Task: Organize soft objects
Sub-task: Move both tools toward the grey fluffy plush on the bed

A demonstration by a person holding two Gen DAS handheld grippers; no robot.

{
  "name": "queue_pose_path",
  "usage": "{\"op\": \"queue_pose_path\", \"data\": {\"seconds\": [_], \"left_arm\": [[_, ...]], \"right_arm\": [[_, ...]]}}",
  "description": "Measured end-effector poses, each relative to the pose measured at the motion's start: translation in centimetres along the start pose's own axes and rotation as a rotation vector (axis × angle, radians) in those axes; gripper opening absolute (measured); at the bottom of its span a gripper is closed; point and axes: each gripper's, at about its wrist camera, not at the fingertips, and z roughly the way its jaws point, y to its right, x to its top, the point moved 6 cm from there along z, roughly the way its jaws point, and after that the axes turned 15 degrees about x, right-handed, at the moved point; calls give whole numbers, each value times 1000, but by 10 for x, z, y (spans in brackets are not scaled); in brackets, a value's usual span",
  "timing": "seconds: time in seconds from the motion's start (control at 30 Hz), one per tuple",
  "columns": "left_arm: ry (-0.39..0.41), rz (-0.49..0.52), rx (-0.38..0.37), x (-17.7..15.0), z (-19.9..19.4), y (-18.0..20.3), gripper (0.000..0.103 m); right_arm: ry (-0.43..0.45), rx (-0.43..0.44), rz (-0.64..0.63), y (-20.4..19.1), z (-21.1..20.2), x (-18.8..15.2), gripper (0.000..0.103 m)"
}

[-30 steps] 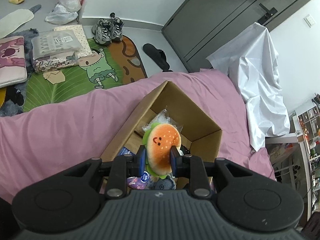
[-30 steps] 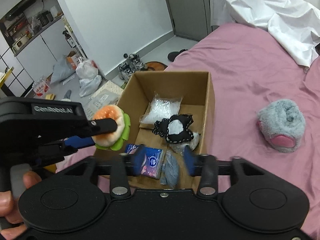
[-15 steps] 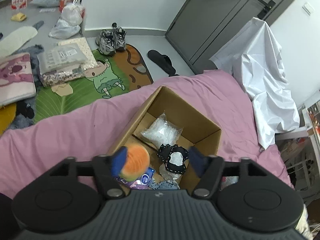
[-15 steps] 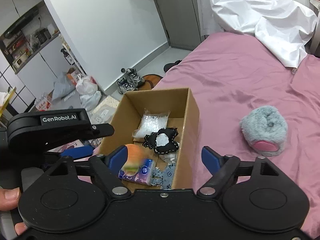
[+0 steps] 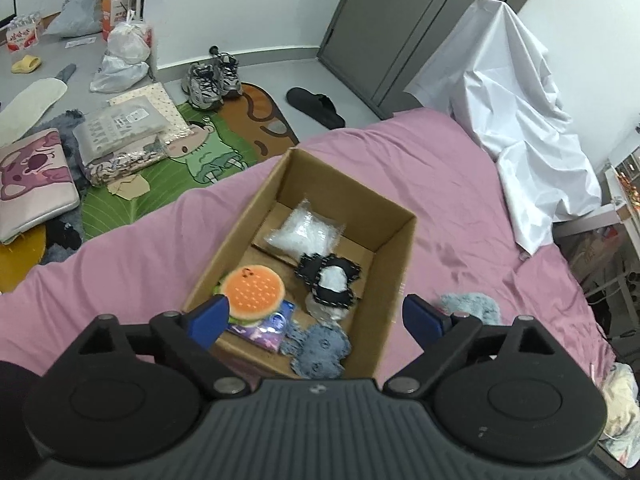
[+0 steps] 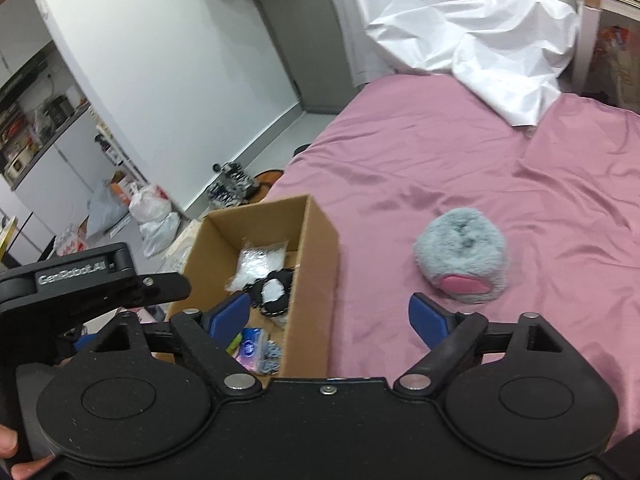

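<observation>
Left tongs (image 5: 314, 318) now spread wide, empty; burger plush (image 5: 253, 293) released, lying in cardboard box (image 5: 394, 264) lower-left corner atop tissue pack (image 5: 267, 329). Right tongs (image 6: 330, 316) open wide too, shifted toward grey furry plush (image 6: 464, 254) on pink bed (image 6: 460, 152), centre-right.

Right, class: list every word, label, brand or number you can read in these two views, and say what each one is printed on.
"GenRobot.AI": white lettering on the black body of the left gripper, a little blurred, seen from the right wrist view.
Purple tissue packet with a blue round logo in the brown cardboard box: too blurred to read.
Grey plastic parcel's label on the floor: too small to read.
Red-and-white pack by the wall: unreadable.
</observation>
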Motion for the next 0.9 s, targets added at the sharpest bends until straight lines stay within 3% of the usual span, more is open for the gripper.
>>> {"op": "queue_pose_path", "data": {"seconds": [0.17, 0.9], "left_arm": [[7, 7, -28, -4, -13, 10, 93], [129, 103, -57, -28, -57, 59, 93]], "right_arm": [[53, -13, 18, 10, -18, 5, 93], [190, 37, 80, 52, -74, 9, 95]]}}
